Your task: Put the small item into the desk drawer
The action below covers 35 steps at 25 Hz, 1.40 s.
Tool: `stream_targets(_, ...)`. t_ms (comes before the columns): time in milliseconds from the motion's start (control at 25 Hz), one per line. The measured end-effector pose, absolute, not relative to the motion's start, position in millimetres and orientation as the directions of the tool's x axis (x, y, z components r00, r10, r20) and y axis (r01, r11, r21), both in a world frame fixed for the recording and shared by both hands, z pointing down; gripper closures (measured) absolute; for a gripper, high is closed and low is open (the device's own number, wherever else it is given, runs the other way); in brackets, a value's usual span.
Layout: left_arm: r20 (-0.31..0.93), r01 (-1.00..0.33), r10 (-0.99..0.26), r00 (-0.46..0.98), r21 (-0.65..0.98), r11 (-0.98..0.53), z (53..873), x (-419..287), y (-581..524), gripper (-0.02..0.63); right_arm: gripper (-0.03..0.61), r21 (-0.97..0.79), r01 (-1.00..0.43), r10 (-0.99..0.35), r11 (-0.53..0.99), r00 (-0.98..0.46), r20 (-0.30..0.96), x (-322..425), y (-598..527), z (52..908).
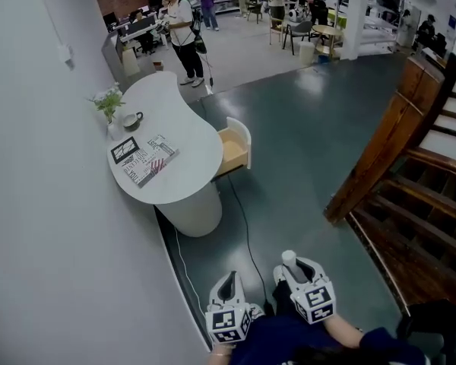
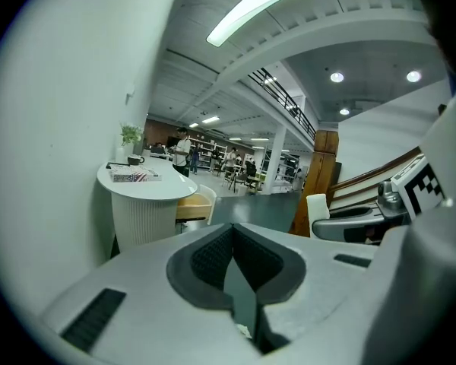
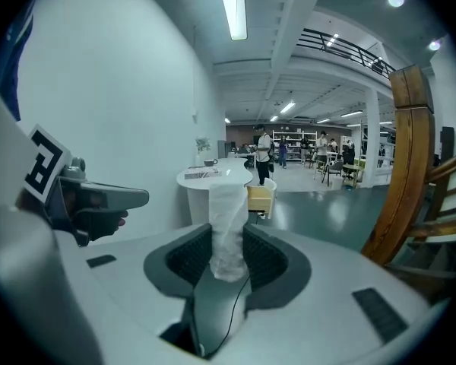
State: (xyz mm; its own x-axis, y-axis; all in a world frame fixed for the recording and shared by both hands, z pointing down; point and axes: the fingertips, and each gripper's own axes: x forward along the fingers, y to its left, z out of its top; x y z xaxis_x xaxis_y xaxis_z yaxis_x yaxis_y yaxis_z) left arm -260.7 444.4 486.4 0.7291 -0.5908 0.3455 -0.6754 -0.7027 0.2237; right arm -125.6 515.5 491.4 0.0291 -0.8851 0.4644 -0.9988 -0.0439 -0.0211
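A small white wrapped roll [image 3: 228, 230] stands upright between the pads of my right gripper [image 3: 228, 238], which is shut on it. In the head view this roll [image 1: 289, 258] pokes out of the right gripper [image 1: 293, 271] at the bottom. Beside it, my left gripper [image 1: 229, 289] is shut with nothing in it; its pads meet in the left gripper view [image 2: 232, 234]. Ahead stands a white curved desk [image 1: 184, 175] against the wall. Its wooden drawer [image 1: 234, 148] is pulled open to the right. The same drawer [image 3: 260, 198] shows far beyond the roll.
On the desk lie a magazine [image 1: 143, 159], a cup [image 1: 131, 119] and a small plant [image 1: 109, 102]. A black cable [image 1: 243, 226] runs across the dark floor. A wooden staircase [image 1: 410, 173] rises at the right. People stand far back in the hall.
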Motion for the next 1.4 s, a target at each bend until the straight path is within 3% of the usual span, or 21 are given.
stream_targets(600, 0.382, -0.744, -0.65, 0.657, 0.189, -0.641, 495, -220, 378, 0.609, 0.443, -0.065, -0.998, -0.889, 0.0, -0.03, 0.458, -59, 420, 505)
stream_targets(1400, 0.41, -0.84, -0.736, 0.539, 0.2, -0.504, 497, -99, 291, 0.609, 0.443, -0.127, -0.984, -0.877, 0.126, -0.171, 0.45, 71, 320, 512)
